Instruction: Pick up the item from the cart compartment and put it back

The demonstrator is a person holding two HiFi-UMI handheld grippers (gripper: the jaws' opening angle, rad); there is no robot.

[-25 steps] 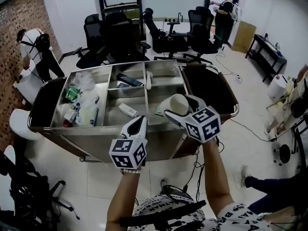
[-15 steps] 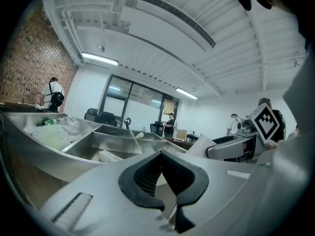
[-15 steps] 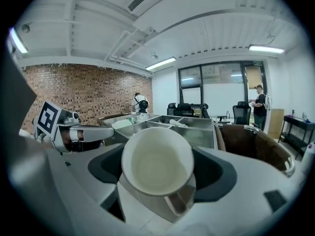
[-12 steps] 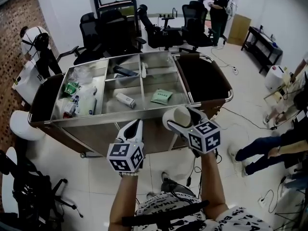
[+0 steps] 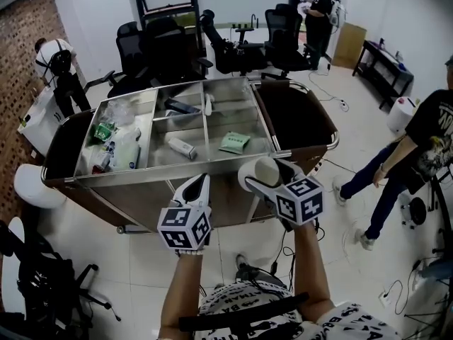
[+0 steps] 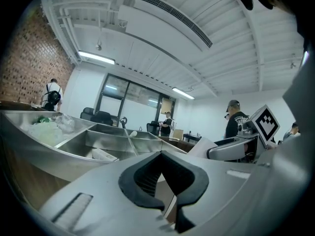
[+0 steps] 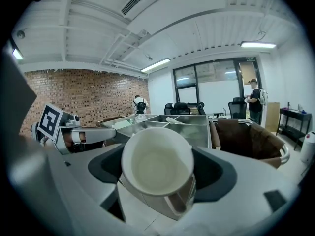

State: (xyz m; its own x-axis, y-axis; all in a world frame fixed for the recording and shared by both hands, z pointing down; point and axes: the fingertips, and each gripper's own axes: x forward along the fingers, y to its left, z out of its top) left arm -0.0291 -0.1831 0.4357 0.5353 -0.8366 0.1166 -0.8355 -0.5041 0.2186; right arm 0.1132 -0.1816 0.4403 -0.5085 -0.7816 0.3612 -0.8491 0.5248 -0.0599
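While the put-back step appears to be pending, the stainless-steel compartmented cart (image 5: 177,170) stands just beyond both grippers. Leftmost, its long compartment holds a heap of clear plastic bags and green packets (image 5: 112,137). The left gripper (image 5: 199,184) is poised near the cart's near rim with its jaws brought together on nothing, probably kept idle and out of the way. Beyond it, a white tube-shaped item (image 5: 182,146) lies in the middle near compartment, with a dark flat object (image 5: 182,106) in the far one. To the right, the right gripper (image 5: 267,177) has its jaws spread wide and clamped on the sides of a white round cup (image 7: 157,166), mouth turned towards the gripper camera; the cup hangs short of the near rim, over the floor, not over any compartment. The right near compartment holds only a flat green packet (image 5: 235,142), leaving bare metal for the cup; the raised rim is the one obstacle between. Farther right, a person in a black shirt (image 5: 417,137) walks well clear of the cart.
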